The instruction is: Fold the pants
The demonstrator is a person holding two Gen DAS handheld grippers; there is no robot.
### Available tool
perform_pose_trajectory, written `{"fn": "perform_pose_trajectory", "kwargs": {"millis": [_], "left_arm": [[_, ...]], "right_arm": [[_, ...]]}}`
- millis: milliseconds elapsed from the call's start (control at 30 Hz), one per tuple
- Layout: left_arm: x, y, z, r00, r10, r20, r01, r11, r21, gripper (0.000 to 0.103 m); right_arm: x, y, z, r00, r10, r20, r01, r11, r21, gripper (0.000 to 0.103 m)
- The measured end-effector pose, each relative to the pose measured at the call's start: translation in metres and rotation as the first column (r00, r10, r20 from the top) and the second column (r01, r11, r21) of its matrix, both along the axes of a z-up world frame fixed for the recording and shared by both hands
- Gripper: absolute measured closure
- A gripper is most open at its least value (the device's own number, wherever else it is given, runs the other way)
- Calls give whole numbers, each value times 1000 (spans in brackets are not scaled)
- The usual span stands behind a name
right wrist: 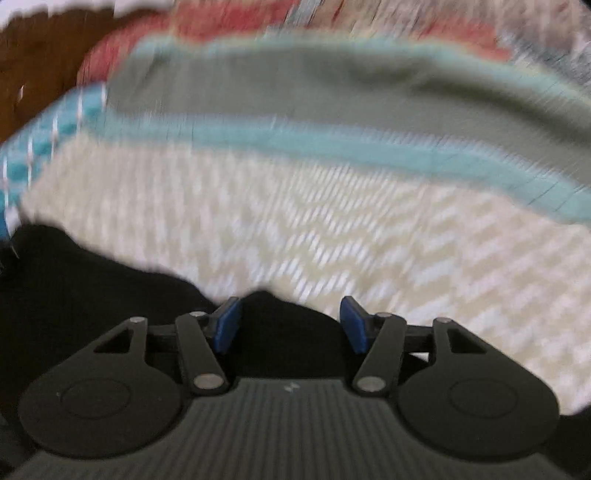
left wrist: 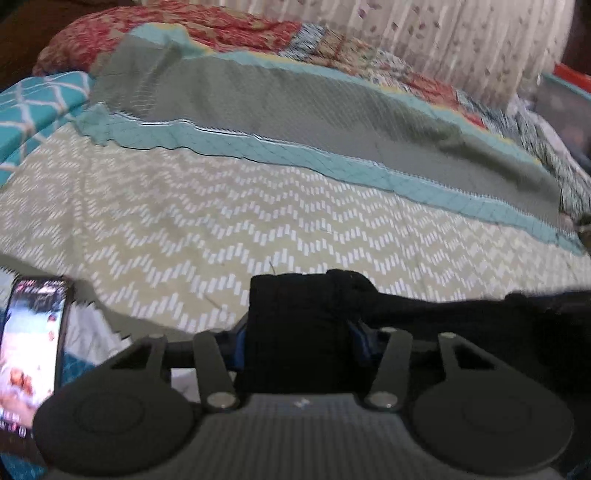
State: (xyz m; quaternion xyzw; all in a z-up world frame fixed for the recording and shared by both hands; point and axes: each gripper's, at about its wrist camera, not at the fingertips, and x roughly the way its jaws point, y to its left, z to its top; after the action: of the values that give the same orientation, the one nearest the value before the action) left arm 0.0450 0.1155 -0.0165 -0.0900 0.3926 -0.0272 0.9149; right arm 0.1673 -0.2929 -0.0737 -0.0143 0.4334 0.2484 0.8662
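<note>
The pants (left wrist: pixel 461 321) are black cloth, stretched along the near edge of the bed to the right in the left wrist view. My left gripper (left wrist: pixel 299 332) is shut on a thick bunch of them; the cloth fills the gap and hides most of both blue pads. In the blurred right wrist view the pants (right wrist: pixel 92 288) spread out to the lower left. A peak of the cloth rises between the blue pads (right wrist: pixel 227 325) of my right gripper (right wrist: pixel 291 325). It spans from one pad to the other, so this gripper looks shut on it.
The bed has a beige chevron cover (left wrist: pixel 184 221), and a grey-green quilt with a teal border (left wrist: pixel 295 110) lies across the far side. A lit phone (left wrist: pixel 33 350) stands at the lower left. Red patterned bedding (left wrist: pixel 166 26) and a pale curtain (left wrist: pixel 461 37) lie beyond.
</note>
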Motion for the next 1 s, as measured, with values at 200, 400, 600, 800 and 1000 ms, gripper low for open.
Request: {"fn": "perform_pose_trajectory", "kwargs": {"millis": [200,400,600,800,1000], "left_arm": [[-8,17,14,992,100,78,-94,992,-79,64],[34,23,21,978,192,82,-187,980,-61,64],[106,18,-31,977,202,-69,-193,974,120,43],[85,30,-1,983,183,-30,-179,980,88,25],[8,53,30,976,215,19,-214,976,-35,11]], "right_arm": [[-1,-2,36,991,-59,120,51,996,73,93],[57,32,71,958,-157,240,124,981,148,94],[106,58,-12,971,-228,69,232,971,-65,84],[72,21,15,935,-315,162,303,948,96,56],[-18,-13,57,964,-205,168,133,923,360,55]]}}
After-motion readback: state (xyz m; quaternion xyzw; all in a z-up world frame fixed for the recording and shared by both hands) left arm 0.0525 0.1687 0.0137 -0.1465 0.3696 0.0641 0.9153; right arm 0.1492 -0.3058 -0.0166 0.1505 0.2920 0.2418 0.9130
